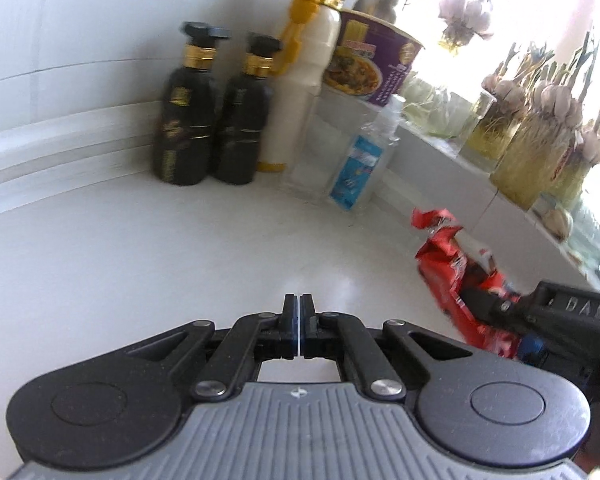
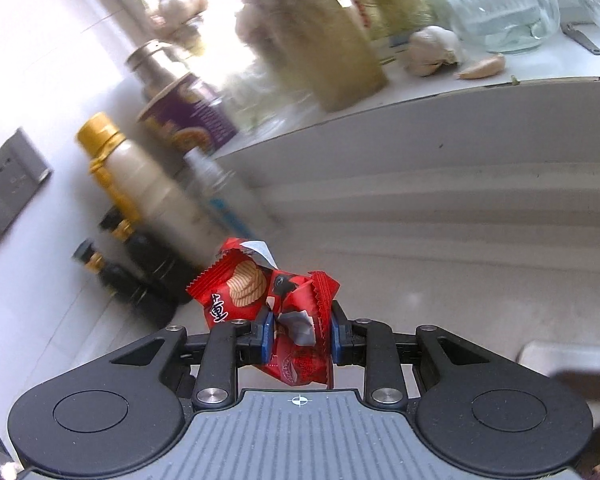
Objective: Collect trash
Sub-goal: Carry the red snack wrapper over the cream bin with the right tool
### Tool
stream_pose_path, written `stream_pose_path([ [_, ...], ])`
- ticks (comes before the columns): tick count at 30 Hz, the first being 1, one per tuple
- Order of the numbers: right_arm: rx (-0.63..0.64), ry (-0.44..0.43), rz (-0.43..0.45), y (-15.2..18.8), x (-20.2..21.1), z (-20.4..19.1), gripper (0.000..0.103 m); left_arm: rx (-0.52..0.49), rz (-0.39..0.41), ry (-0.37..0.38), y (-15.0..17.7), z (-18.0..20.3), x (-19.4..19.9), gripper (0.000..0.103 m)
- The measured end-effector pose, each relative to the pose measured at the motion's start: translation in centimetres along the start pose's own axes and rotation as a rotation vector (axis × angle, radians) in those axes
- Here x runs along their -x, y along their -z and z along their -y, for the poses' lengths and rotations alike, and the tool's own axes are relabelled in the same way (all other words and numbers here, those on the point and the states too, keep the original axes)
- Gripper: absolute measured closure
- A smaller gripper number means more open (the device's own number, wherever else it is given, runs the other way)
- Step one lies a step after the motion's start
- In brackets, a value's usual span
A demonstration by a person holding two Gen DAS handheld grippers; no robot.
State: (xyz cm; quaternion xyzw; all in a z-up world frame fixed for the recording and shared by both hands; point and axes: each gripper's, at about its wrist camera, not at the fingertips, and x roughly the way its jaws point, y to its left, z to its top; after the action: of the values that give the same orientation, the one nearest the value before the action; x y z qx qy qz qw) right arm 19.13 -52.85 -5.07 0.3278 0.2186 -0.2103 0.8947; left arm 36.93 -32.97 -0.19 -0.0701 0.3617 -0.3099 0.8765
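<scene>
The right tongs grasp a crumpled red snack wrapper by its bunched middle, holding it clear of the white bench, near the dark bottles, the cream bottle and the purple noodle cup in the far corner; the left tongs are clenched on nothing, just to its left. The wrapper is judged very light, thin, soft and slick, so it may crush flat and slide. The firmest hold is on the gathered folds, not a loose torn flap.
</scene>
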Motion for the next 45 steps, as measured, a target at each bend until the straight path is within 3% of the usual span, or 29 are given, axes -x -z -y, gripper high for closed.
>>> stream_pose_path([
  [11,0.088,-0.058,-0.078,4.8,3.6,-4.3,0.077,0.038,-0.008,-0.009,2.2,-6.5,6.5,0.102],
  [33,0.303,-0.184,-0.271,15.3,9.0,-10.9,0.077,0.127,-0.033,0.075,7.7,-16.4,16.6,0.102],
  [45,0.438,-0.274,-0.347,20.4,10.6,-15.4,0.077,0.193,-0.018,0.039,10.4,-21.5,20.0,0.102],
])
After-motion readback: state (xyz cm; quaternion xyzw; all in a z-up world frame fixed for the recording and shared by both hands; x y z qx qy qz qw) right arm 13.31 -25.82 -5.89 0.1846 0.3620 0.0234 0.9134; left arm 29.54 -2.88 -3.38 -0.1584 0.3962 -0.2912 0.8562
